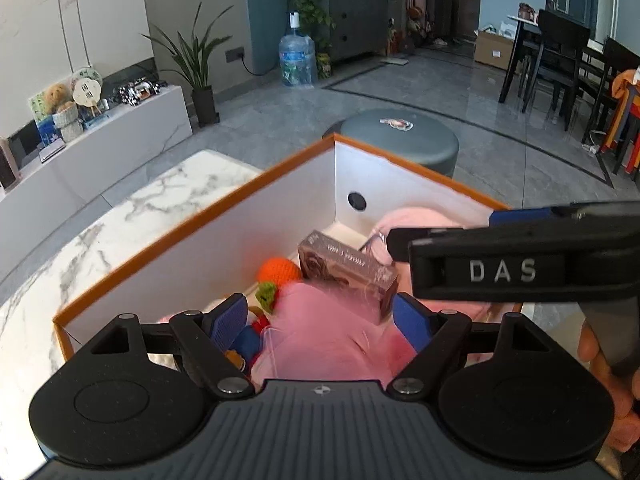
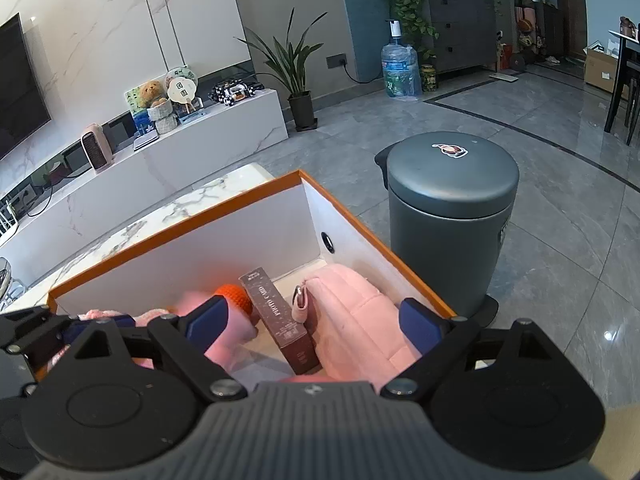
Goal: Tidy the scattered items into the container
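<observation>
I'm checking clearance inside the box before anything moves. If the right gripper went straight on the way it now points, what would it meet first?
Probably the brown rectangular box lying between the open right gripper fingers, or the pink pouch beside it; depth is unclear.

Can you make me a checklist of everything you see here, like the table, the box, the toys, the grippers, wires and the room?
Surface: white marble table, bare beside the box.
Job's things: orange-rimmed box holds a brown carton, pink bag, orange knitted toy.
Clutter: nothing seen outside the box.
Grippers: left gripper and right gripper open, over the box, holding nothing.
Cables: black cord from a wall socket.
Surroundings: grey bin, water jug, potted plant.
</observation>
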Demonstrator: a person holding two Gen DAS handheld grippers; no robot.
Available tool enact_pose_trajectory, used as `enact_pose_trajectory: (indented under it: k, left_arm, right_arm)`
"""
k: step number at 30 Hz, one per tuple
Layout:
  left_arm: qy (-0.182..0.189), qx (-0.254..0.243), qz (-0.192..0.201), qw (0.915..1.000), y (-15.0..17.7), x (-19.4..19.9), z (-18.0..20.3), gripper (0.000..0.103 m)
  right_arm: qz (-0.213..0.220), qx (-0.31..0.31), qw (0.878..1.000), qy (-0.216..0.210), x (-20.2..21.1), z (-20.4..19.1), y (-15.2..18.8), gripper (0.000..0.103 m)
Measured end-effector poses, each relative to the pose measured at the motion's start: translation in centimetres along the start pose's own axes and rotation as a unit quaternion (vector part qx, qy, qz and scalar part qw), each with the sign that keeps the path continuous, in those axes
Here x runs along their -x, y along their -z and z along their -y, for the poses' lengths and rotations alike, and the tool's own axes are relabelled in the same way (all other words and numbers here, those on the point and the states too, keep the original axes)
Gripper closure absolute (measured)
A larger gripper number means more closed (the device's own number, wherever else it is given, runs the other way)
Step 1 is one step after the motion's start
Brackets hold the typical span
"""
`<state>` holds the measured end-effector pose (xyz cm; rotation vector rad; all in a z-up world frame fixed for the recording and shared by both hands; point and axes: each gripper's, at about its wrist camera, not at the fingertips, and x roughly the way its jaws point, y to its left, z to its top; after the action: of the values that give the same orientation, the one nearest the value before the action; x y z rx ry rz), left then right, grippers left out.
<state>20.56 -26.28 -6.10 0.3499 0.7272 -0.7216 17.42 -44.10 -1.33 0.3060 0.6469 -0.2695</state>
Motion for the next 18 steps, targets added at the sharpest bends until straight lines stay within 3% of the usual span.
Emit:
enact_pose_trajectory:
  k: [18]
  left_arm:
    - [-0.05,-0.006,-0.001,0.9988,0.5,3.2,0.2,0.008]
  right_arm:
    - [0.012,-0.002,1.0,-0.012,2.3,-0.4,-0.3,0.01]
